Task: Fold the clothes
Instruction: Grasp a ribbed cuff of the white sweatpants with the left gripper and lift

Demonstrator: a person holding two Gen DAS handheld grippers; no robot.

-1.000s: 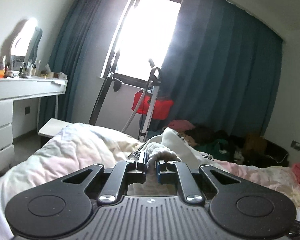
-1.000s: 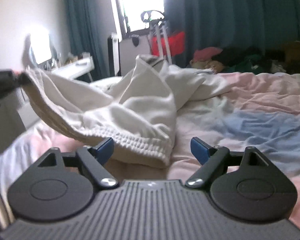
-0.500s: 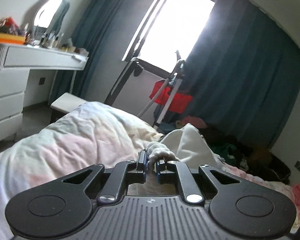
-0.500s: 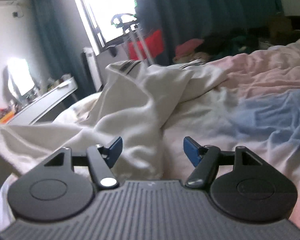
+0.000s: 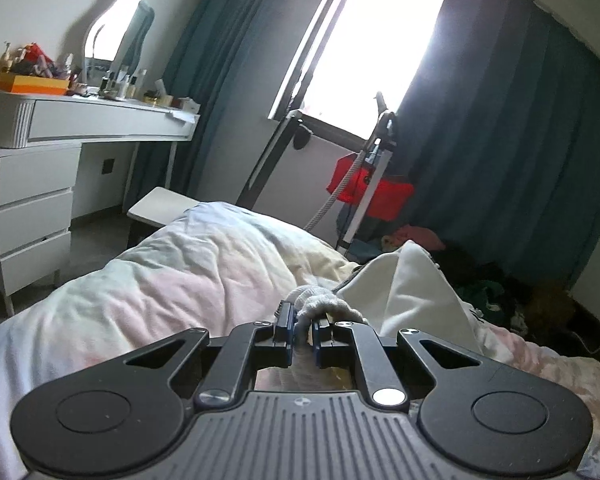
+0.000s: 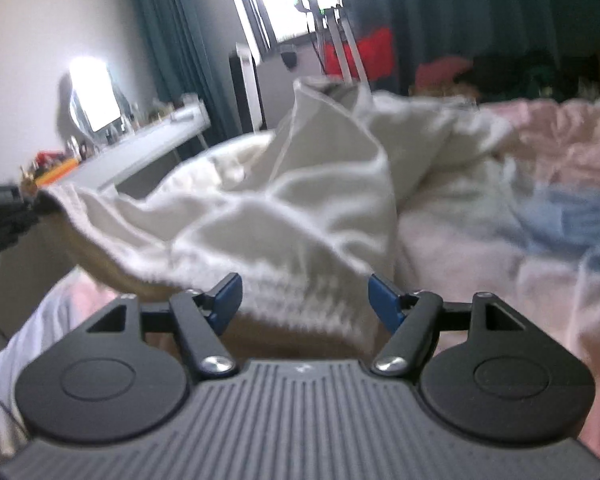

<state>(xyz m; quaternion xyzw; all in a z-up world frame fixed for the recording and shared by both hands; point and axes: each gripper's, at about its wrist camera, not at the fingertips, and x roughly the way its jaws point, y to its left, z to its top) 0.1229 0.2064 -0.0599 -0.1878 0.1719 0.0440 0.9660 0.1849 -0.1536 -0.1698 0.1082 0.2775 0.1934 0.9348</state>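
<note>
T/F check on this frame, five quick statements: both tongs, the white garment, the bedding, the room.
1. The left tongs are shut on the white garment's ribbed hem. True.
2. The right tongs are clamped on the white garment. False: open, hem between the pads, not pinched.
3. The garment lies flat. False: bunched, one corner lifted.
4. The duvet has pink and blue patches. True.
5. The curtains are red. False: dark teal.

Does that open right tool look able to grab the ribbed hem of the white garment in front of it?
Probably yes. The right tool stands open with the ribbed hem hanging right between its fingers, nothing in front. The left tool already pinches another part.
</note>
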